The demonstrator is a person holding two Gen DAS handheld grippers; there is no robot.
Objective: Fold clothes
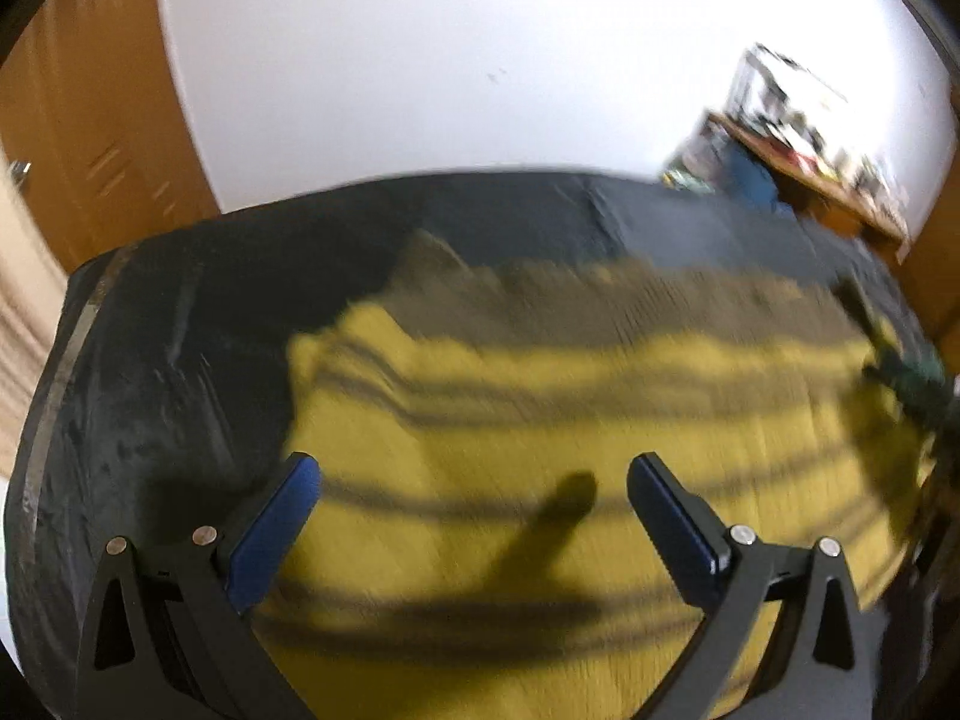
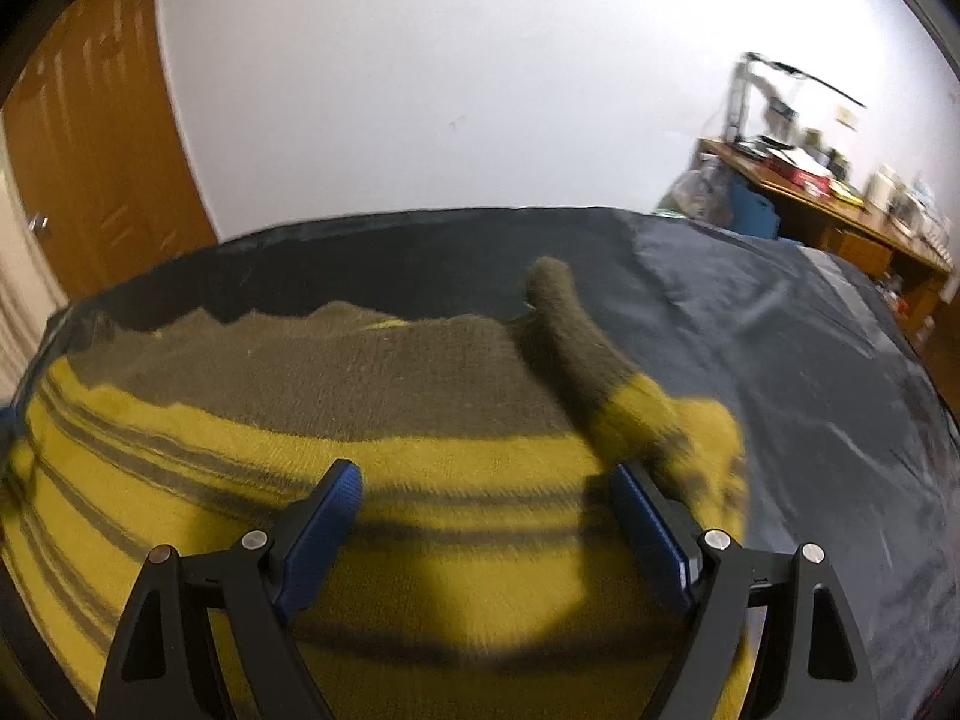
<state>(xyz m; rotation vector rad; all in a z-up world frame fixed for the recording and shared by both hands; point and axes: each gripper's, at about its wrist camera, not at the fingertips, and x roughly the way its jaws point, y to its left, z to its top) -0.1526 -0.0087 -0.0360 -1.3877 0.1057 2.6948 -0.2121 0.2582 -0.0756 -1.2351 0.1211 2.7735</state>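
A yellow sweater [image 1: 540, 408] with dark stripes and an olive-grey upper part lies spread on a dark cloth-covered surface [image 1: 180, 330]. My left gripper [image 1: 471, 471] is open and empty, held above the sweater's left half. The view is motion-blurred. In the right wrist view the same sweater [image 2: 360, 396] fills the lower left. One sleeve [image 2: 576, 342] lies folded across its right side, olive at the cuff. My right gripper [image 2: 483, 480] is open and empty above the sweater, its right finger [image 2: 651, 534] close to the sleeve.
The dark cover [image 2: 780, 372] extends to the right of the sweater. A white wall [image 2: 450, 90] stands behind. A wooden door [image 2: 90, 150] is at the left. A cluttered wooden desk [image 2: 840, 198] stands at the far right.
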